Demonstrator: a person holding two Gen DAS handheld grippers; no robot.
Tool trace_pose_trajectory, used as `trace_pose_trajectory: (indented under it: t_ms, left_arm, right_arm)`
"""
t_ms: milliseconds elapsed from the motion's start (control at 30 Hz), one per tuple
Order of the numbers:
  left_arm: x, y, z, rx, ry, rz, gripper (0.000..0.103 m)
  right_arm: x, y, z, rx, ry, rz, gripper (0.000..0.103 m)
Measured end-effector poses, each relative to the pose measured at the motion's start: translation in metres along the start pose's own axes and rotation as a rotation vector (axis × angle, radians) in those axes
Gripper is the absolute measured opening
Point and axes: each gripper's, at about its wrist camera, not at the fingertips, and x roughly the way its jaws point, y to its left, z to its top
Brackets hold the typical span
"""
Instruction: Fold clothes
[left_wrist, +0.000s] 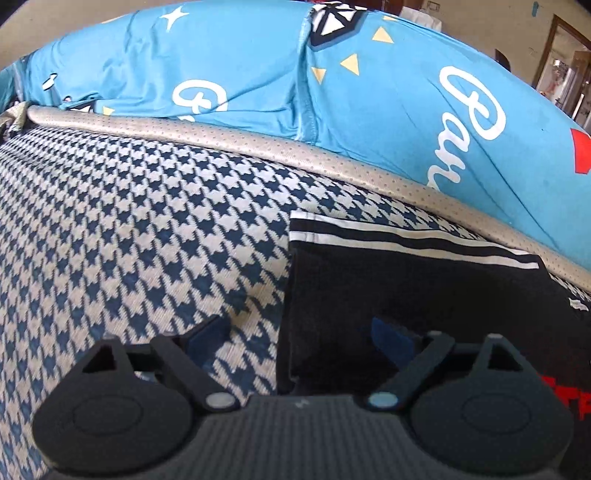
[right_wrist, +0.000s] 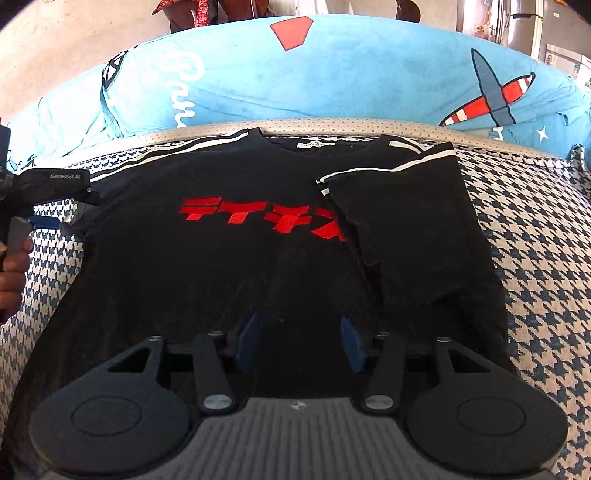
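From the left wrist, the left hand-held gripper (left_wrist: 299, 343) gapes wide with nothing between its pads, straddling the sleeve edge of the black T-shirt (left_wrist: 424, 295) on the checked mat (left_wrist: 129, 240). From the right wrist, the right hand-held gripper (right_wrist: 300, 338) is half open and empty above the T-shirt's hem, its right sleeve folded inward.

A houndstooth mat (left_wrist: 129, 229), navy on cream, covered the foreground surface. Along its far edge ran a beige perforated border strip (left_wrist: 229, 142). Beyond that strip lay a blue printed sheet (right_wrist: 332, 74), bunched in folds, bearing white cursive lettering (left_wrist: 476, 125), yellow triangles (left_wrist: 351, 63), a red-and-white striped airplane (right_wrist: 491, 99) and a white star (left_wrist: 176, 16).
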Motion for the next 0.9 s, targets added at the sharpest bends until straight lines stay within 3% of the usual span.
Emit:
trace_pose_trajectory:
  t_ms: [133,233,400,567,900]
  left_arm:
    - [0.007,-0.004,0.005,0.026,-0.009,-0.009,0.094]
    - [0.008,-0.01,0.008,0.066,-0.024,-0.012,0.081]
    - [0.005,-0.012,0.011,0.074,-0.04,-0.038,0.04]
    - [0.004,-0.013,0.012,0.069,-0.039,-0.063,0.014]
    - [-0.021,-0.034,0.008,0.086,-0.101,-0.137,0.009]
  right_arm:
    - [0.001,0.001,0.0,-0.001,0.004,0.003,0.051]
    - [0.002,0.001,0.001,0.0,0.006,0.002,0.051]
    - [0.003,0.0,0.002,0.002,0.007,-0.001,0.051]
    - [0.004,0.0,0.003,0.002,0.008,-0.003,0.051]
    - [0.003,-0.003,0.002,0.017,0.002,-0.013,0.051]
